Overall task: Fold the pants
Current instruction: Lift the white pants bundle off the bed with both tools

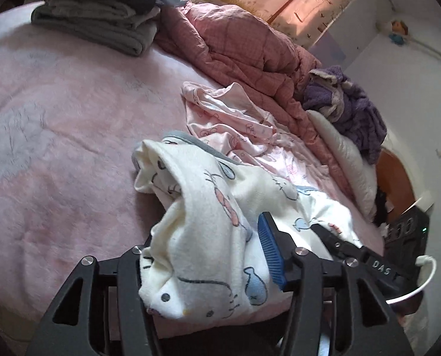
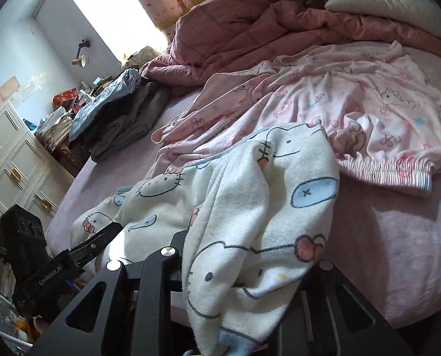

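Note:
White cartoon-print pants (image 1: 202, 222) lie crumpled on the pink bed (image 1: 57, 136), draped over and between my left gripper's (image 1: 205, 246) jaws. Its blue-padded right finger (image 1: 271, 249) shows; the left finger is hidden under cloth. In the right wrist view the same pants (image 2: 250, 207) hang over my right gripper (image 2: 250, 273), hiding both fingertips. The right gripper (image 1: 336, 243) also shows in the left wrist view, resting on the pants' far side. The left gripper (image 2: 96, 243) shows at the left of the right wrist view.
Pink printed pants (image 2: 339, 103) lie spread behind the white ones. A rumpled pink quilt (image 1: 244, 47), a purple garment (image 1: 345, 103) and a white pillow (image 2: 398, 6) lie behind. Folded grey and dark clothes (image 1: 96, 14) are stacked at the bed's far corner. White drawers (image 2: 16, 160) stand beside the bed.

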Demonstrator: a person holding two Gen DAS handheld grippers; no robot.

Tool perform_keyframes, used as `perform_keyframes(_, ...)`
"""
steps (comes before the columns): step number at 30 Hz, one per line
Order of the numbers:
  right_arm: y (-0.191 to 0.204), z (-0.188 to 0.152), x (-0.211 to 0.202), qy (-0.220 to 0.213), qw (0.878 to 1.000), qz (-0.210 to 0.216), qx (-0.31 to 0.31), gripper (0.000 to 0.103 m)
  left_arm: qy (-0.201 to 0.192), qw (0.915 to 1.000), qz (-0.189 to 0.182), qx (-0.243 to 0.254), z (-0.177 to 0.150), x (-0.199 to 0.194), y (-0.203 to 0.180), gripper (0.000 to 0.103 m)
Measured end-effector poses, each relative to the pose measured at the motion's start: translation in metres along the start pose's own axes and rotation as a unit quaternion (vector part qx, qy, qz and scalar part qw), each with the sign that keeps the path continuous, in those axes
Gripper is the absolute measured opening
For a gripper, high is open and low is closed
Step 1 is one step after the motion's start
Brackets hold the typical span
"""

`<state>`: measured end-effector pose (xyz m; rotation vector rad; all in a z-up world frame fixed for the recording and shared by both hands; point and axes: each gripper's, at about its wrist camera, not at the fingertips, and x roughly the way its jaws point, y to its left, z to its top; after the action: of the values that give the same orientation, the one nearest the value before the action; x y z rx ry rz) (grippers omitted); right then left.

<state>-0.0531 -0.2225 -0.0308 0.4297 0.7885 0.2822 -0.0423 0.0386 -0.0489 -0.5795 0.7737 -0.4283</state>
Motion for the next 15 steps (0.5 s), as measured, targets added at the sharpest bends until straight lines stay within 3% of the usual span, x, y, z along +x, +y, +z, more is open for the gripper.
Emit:
perform_keyframes(2,-0.006,0.000,0.001,0.001,1.000,0.010,0.017,0.026,0.000,0.9988,-0.037,-0.034,-0.003,0.002,0.000,0.051)
perform_keyframes(4,-0.006,0.000,0.001,0.003,1.000,0.014,0.023,0.026,-0.002,0.9980,-0.034,-0.053,-0.005,0.006,-0.004,0.049)
perform_keyframes(7,-0.006,0.001,0.002,0.003,1.000,0.016,0.026,0.026,-0.019,0.9986,0.001,-0.049,0.000,0.005,-0.007,0.020)
perform_keyframes(9,-0.004,0.001,0.001,0.001,1.000,0.015,0.024,0.026,-0.021,0.9987,0.002,-0.047,0.000,0.005,-0.007,0.016)
perform_keyframes(15,0.015,0.000,-0.005,-0.011,0.999,-0.017,-0.037,0.019,-0.026,0.9964,0.056,0.058,0.000,-0.001,-0.037,0.012)
